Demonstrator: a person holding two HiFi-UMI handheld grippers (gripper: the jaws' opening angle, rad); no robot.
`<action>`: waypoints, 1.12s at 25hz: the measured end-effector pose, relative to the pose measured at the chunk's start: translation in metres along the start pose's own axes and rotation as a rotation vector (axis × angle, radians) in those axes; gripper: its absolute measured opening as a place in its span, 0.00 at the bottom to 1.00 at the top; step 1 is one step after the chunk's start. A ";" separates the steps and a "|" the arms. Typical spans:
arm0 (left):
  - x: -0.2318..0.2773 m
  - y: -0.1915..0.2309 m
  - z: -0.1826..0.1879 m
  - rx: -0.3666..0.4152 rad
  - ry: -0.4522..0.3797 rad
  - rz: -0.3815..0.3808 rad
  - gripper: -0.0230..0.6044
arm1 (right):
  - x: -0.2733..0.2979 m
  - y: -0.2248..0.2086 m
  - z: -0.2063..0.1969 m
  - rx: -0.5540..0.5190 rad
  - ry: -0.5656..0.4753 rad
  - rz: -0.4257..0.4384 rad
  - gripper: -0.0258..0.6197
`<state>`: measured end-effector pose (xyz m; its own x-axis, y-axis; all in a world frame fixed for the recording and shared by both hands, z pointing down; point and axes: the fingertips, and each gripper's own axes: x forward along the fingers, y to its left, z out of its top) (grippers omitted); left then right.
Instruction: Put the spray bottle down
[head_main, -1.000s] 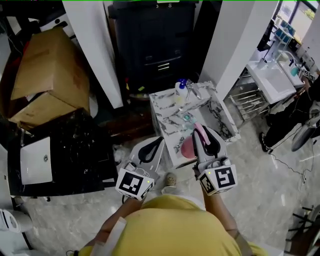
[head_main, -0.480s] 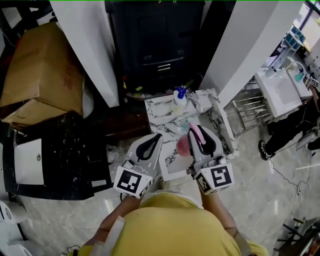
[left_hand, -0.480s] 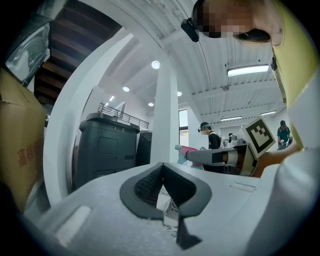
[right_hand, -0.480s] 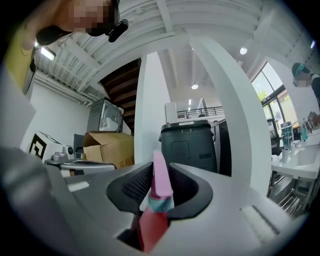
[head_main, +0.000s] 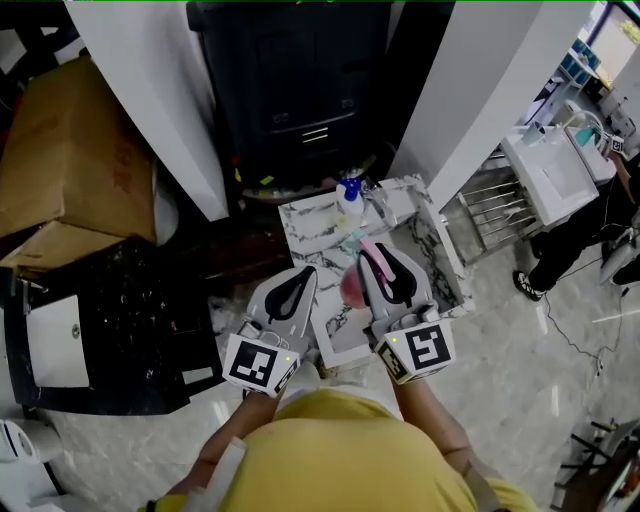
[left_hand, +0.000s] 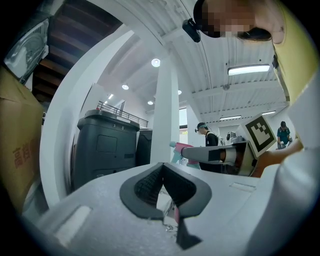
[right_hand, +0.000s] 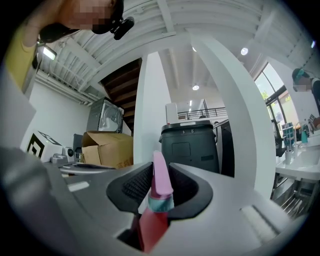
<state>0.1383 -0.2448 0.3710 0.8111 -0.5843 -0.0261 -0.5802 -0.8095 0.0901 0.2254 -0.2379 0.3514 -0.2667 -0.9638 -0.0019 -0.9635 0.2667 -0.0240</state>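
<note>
The spray bottle (head_main: 351, 287) has a red-pink body, a teal collar and a pink trigger head (right_hand: 161, 181). My right gripper (head_main: 372, 254) is shut on its neck and holds it level above the near part of the small marble-topped table (head_main: 318, 222). In the right gripper view the pink head stands up between the black pads (right_hand: 137, 184), with my right gripper (right_hand: 161, 172) clamped on both sides. My left gripper (head_main: 303, 275) hovers beside it at the table's near left edge. Its pads meet at the tip with nothing between them, as my left gripper (left_hand: 162, 168) shows in its own view.
A white bottle with a blue cap (head_main: 348, 196) stands at the table's far side. Behind it is a black cabinet (head_main: 290, 90) between white columns. Cardboard boxes (head_main: 60, 170) and a black slab with a white basin (head_main: 58, 342) lie at left. A washbasin (head_main: 553, 165) and a person (head_main: 590, 232) are at right.
Both grippers have moved forward together, over the near edge of the marble table. The right one still grips the spray bottle.
</note>
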 end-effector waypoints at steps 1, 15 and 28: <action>0.001 0.001 0.001 0.000 0.006 -0.004 0.05 | 0.003 0.000 0.001 0.001 0.000 -0.004 0.19; 0.020 0.040 -0.013 0.046 0.044 0.043 0.05 | 0.048 -0.003 -0.024 0.027 0.016 0.018 0.19; 0.047 0.075 -0.052 0.049 0.100 0.089 0.05 | 0.108 -0.019 -0.073 0.004 0.013 0.034 0.19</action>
<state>0.1371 -0.3299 0.4287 0.7585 -0.6468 0.0795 -0.6508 -0.7583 0.0389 0.2132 -0.3464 0.4249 -0.2995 -0.9541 0.0106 -0.9538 0.2991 -0.0284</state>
